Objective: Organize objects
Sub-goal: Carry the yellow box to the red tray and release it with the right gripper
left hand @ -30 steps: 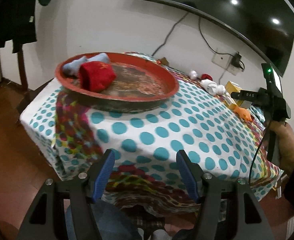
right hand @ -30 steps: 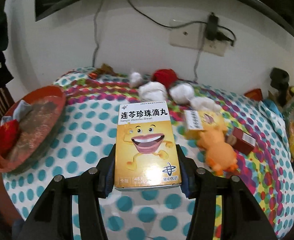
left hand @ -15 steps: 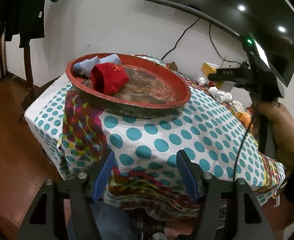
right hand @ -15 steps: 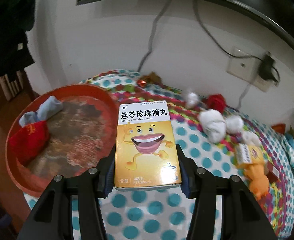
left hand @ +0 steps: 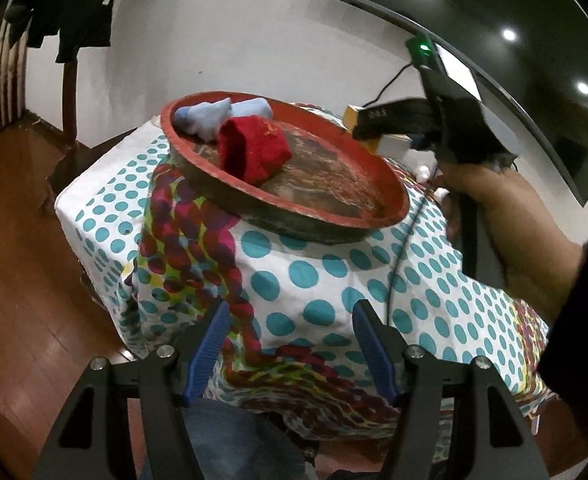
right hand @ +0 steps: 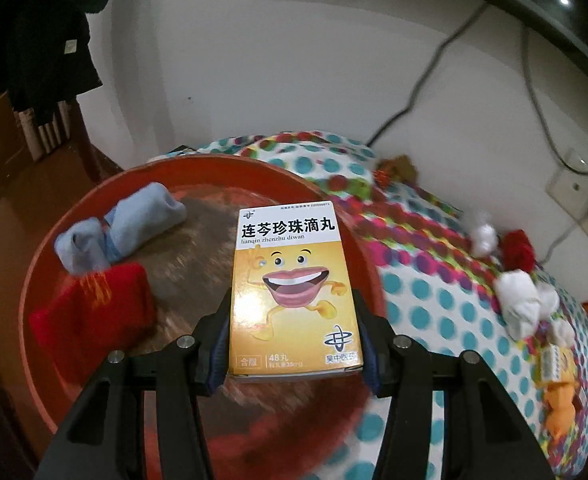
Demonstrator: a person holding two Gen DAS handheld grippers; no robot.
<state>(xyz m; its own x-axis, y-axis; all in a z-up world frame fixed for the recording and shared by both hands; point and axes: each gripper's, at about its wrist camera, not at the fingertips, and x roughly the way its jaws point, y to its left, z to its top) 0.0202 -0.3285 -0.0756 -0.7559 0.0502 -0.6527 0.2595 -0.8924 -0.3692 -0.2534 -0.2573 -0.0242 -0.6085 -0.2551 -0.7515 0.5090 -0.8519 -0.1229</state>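
Round red tray [right hand: 38,280], red folded sock [right hand: 94,312], pale-blue rolled sock [right hand: 122,232], yellow-and-white cardboard medicine box [right hand: 294,292], white tablecloth with teal dots [left hand: 314,280].

Tray [right hand: 106,184] centre bare; red sock [right hand: 94,312], blue socks [right hand: 118,232] crowd left side.

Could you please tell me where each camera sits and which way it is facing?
Left wrist: on the empty left gripper off the table's corner, facing the red tray; the right hand shows.
Right wrist: on the right gripper above the tray, behind the clamped yellow box.
Shared: tray, red sock, blue socks, tablecloth.
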